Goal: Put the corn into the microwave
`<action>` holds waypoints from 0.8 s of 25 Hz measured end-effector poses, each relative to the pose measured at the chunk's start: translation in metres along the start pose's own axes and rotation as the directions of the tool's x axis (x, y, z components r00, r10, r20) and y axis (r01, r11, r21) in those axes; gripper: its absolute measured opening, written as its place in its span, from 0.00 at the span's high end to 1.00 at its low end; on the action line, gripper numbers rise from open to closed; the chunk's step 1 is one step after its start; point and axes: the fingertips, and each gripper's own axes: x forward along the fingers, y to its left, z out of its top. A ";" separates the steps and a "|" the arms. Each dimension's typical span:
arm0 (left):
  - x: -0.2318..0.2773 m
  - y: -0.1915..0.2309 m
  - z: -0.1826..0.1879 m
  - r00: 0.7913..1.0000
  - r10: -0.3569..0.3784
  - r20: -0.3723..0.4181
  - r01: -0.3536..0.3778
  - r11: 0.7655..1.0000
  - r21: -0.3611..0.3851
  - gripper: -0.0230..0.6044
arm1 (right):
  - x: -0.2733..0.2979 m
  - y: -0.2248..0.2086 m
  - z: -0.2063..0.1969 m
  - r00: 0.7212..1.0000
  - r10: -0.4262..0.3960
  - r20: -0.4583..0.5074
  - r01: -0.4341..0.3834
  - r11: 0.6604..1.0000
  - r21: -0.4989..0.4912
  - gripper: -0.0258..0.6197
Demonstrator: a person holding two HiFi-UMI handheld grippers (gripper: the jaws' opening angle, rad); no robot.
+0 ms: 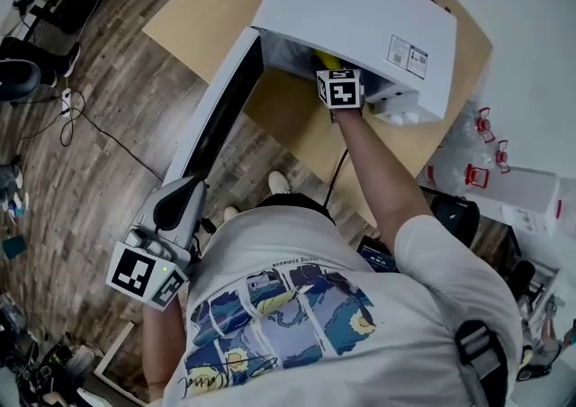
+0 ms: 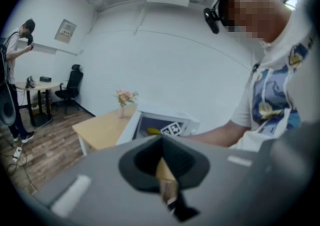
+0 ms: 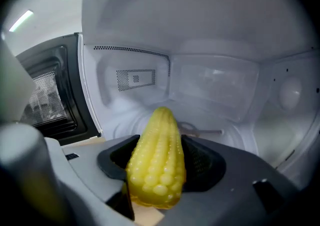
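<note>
Surrounding corn (image 3: pixel 155 165): microwave (image 3: pixel 220 87) walls, open door (image 3: pixel 47 95).

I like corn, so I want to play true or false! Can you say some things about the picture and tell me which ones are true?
1. The right gripper holds the corn. True.
2. The microwave door is shut. False: it stands open.
3. The microwave stands on a table. True.
4. The corn lies on the table. False: it is held in the microwave's opening.
5. The left gripper holds nothing. True.
</note>
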 end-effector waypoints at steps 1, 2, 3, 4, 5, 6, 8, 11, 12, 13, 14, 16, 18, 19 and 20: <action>0.001 0.000 0.000 1.000 0.000 0.000 0.000 1.000 0.000 0.95 | 0.001 -0.001 -0.001 1.000 -0.007 -0.010 0.007 1.000 -0.012 0.56; 0.001 0.000 0.000 1.000 0.000 0.000 0.000 1.000 0.000 0.95 | 0.002 -0.001 -0.002 1.000 -0.011 -0.019 0.011 1.000 -0.019 0.56; 0.002 0.000 0.000 1.000 0.000 0.001 0.000 1.000 -0.001 0.95 | 0.002 -0.001 -0.002 1.000 -0.012 -0.026 0.012 1.000 -0.021 0.56; 0.002 0.001 0.000 1.000 0.001 0.002 -0.001 1.000 -0.002 0.95 | 0.002 -0.002 -0.002 0.999 -0.011 -0.031 0.010 1.000 -0.018 0.56; 0.002 0.001 0.000 1.000 0.000 0.002 0.000 1.000 -0.004 0.95 | 0.002 -0.002 -0.002 0.999 -0.008 -0.033 0.007 1.000 -0.015 0.56; 0.002 0.001 0.000 1.000 0.000 0.003 0.000 1.000 -0.005 0.95 | 0.002 -0.002 -0.002 0.999 -0.005 -0.034 0.004 1.000 -0.012 0.56; 0.001 0.002 -0.001 1.000 -0.005 0.002 0.005 1.000 -0.008 0.95 | 0.001 -0.001 -0.003 1.000 0.003 -0.031 -0.003 1.000 -0.006 0.56; -0.002 0.003 -0.001 1.000 -0.018 -0.001 0.018 1.000 -0.005 0.95 | -0.001 -0.001 -0.004 1.000 0.008 -0.027 -0.008 1.000 0.011 0.56; -0.003 0.003 -0.002 1.000 -0.023 -0.002 0.023 1.000 -0.004 0.95 | -0.003 -0.002 -0.004 1.000 0.006 -0.026 -0.005 1.000 0.017 0.55; -0.004 0.003 -0.002 1.000 -0.029 -0.002 0.029 1.000 -0.003 0.95 | -0.005 -0.002 -0.004 1.000 0.002 -0.025 -0.002 1.000 0.022 0.55; -0.005 0.004 -0.002 0.999 -0.035 -0.003 0.035 0.999 -0.002 0.95 | -0.007 -0.001 -0.005 1.000 -0.001 -0.024 0.002 1.000 0.025 0.55; -0.008 0.003 -0.003 0.999 -0.051 -0.005 0.051 0.999 0.001 0.95 | -0.013 0.000 -0.007 1.000 -0.009 -0.021 0.009 1.000 0.029 0.55; -0.010 0.003 -0.005 0.998 -0.069 -0.007 0.069 0.998 0.008 0.95 | -0.021 0.002 -0.007 1.000 -0.016 -0.013 0.016 0.999 0.032 0.54; -0.013 0.002 -0.005 0.997 -0.078 -0.006 0.078 0.997 0.011 0.95 | -0.025 0.004 -0.008 1.000 -0.020 -0.008 0.020 0.999 0.034 0.54; -0.015 0.002 -0.006 0.996 -0.088 -0.005 0.088 0.996 0.014 0.95 | -0.030 0.005 -0.008 1.000 -0.024 -0.003 0.024 0.999 0.038 0.54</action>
